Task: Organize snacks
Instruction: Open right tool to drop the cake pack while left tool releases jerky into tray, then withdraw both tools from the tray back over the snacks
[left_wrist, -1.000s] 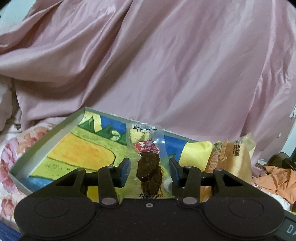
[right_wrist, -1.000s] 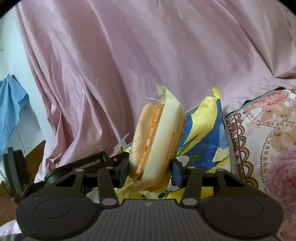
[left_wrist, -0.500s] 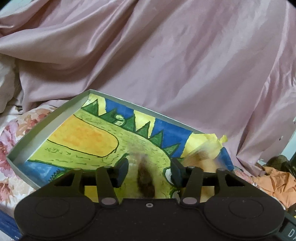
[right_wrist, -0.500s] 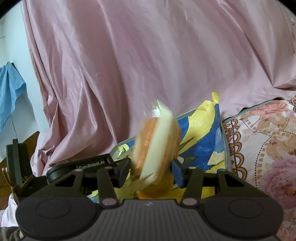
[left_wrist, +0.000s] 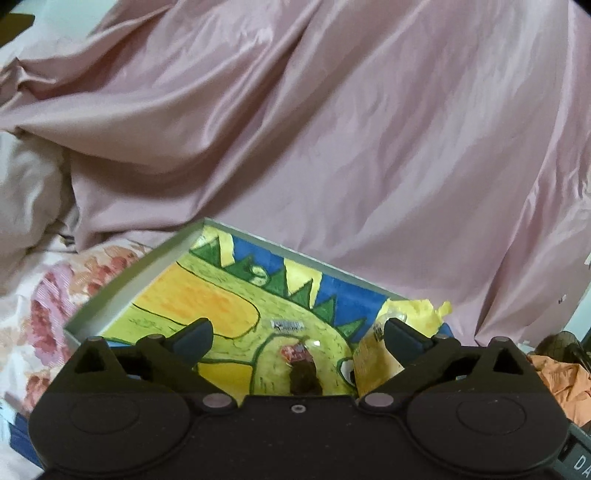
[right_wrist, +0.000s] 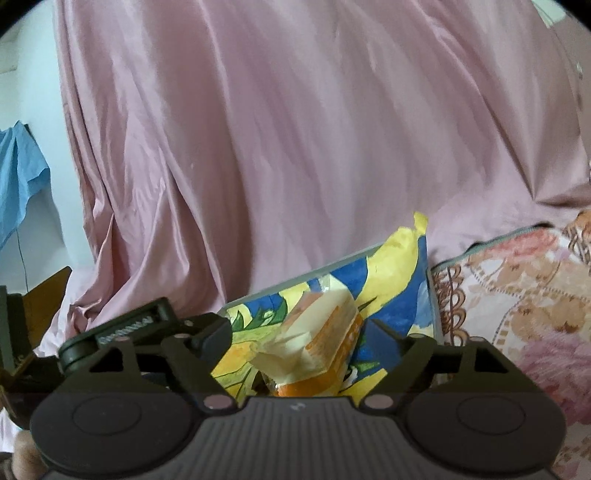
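Note:
A shallow box (left_wrist: 122, 291) with a painted yellow, green and blue bottom lies on the bed. In the left wrist view my left gripper (left_wrist: 297, 334) is open above it. A clear packet of dark dried meat (left_wrist: 301, 365) lies in the box between the fingers. In the right wrist view my right gripper (right_wrist: 299, 330) is open too. A wrapped orange-and-cream cake (right_wrist: 317, 343) lies in the box (right_wrist: 332, 264) between its fingers, and its edge shows in the left wrist view (left_wrist: 375, 360).
Pink satin cloth (left_wrist: 332, 129) is draped behind the box. A floral quilt (left_wrist: 44, 306) lies left of it and shows to the right in the right wrist view (right_wrist: 517, 295). Orange cloth (left_wrist: 557, 380) is at the right. Blue cloth (right_wrist: 18, 177) hangs at the far left.
Both grippers opened. The meat packet dropped from the left gripper and the cake from the right gripper into the box. Both grippers have drawn back and up a little.

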